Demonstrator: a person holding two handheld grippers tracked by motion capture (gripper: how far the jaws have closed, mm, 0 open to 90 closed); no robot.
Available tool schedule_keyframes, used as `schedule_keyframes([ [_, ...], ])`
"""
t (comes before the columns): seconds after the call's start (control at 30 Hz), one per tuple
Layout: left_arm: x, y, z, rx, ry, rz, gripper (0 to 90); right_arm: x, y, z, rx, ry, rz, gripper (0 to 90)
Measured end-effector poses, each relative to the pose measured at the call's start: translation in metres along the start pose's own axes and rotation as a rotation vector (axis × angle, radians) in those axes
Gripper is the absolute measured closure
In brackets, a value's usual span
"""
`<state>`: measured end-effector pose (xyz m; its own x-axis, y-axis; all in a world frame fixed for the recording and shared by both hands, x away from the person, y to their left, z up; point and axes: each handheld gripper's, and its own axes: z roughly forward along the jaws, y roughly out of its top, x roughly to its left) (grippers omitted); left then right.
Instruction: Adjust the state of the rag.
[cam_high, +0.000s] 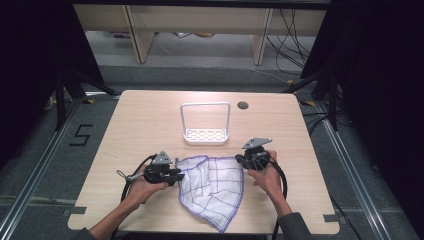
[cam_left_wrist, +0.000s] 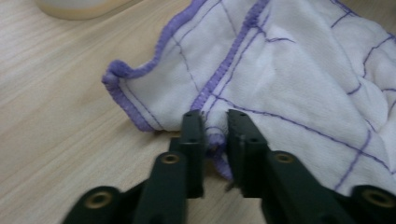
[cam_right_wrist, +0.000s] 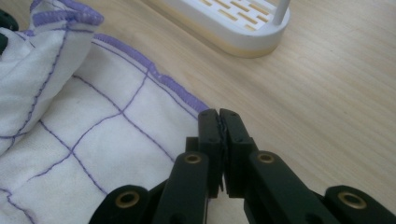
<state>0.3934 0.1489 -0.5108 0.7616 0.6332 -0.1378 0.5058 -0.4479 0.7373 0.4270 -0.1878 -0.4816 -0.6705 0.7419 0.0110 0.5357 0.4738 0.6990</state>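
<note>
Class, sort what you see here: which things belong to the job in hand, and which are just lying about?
In the job:
- white cloth with purple lines
- left gripper, jaws at the cloth's purple hem
- right gripper, shut at the cloth's edge

Lying about:
- white rack, beyond the cloth
- table
</note>
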Motion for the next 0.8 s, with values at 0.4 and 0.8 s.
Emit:
schedule_keyframes([
  [0.4, -0.025, -0.043, -0.082, -0.119, -0.050, -0.007, 85.5, -0.012, 0.003, -0.018, -0.033, -0.037, 0.006, 89.0],
  [0.8, -0.069, -0.081, -0.081, 0.000, -0.156, -0.010, 70.2, -0.020, 0.006, 0.016, 0.042, -0.106, -0.023, 83.4],
])
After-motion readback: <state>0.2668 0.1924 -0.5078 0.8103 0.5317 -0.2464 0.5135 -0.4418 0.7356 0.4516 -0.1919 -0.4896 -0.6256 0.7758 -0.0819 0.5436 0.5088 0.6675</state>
